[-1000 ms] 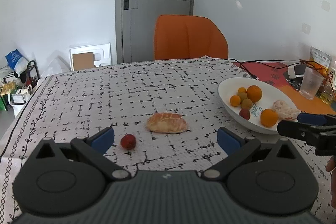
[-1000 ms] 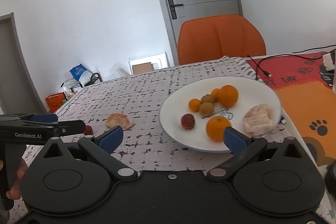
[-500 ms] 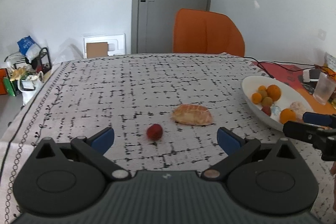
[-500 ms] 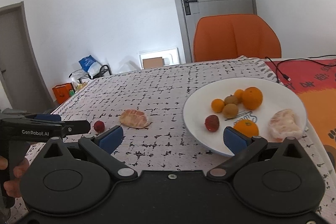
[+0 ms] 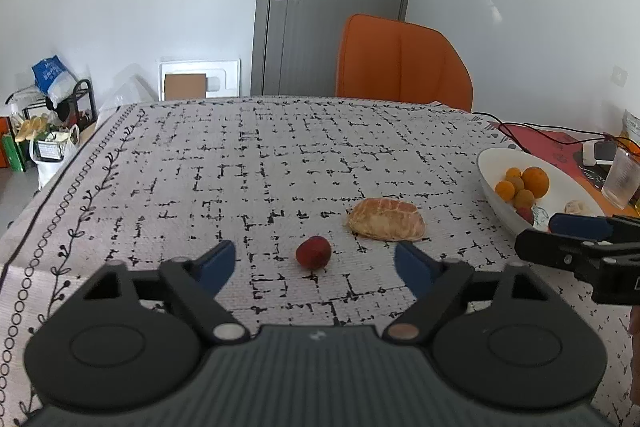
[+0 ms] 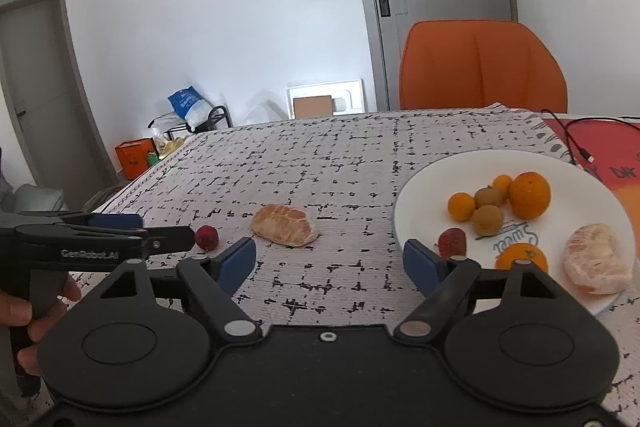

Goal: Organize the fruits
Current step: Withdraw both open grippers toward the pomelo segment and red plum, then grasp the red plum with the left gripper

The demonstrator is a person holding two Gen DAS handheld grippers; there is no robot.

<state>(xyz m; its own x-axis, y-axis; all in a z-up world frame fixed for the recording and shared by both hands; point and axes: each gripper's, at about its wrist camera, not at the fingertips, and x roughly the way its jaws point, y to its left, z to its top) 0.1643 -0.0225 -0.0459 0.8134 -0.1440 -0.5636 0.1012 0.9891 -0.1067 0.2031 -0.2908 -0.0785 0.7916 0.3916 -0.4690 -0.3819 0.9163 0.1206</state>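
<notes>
Lychee (image 5: pixel 313 252), red, lies on patterned tablecloth (image 5: pixel 260 163) at lower centre of left wrist view, in line with gap of left gripper (image 5: pixel 314 265); jaws closing, pads clear of fruit. Peeled orange half (image 5: pixel 386 219) just right of it. Right gripper (image 6: pixel 330 261) jaws closing too, nothing between them. White plate (image 6: pixel 432 195) at right holds other fruit.

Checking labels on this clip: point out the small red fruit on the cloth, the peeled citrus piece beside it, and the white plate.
small red fruit (image 5: pixel 313 253), left wrist view, centre.
peeled citrus piece (image 5: pixel 386 219), left wrist view, top surface.
white plate (image 6: pixel 424 183), right wrist view, bare left rim.
</notes>
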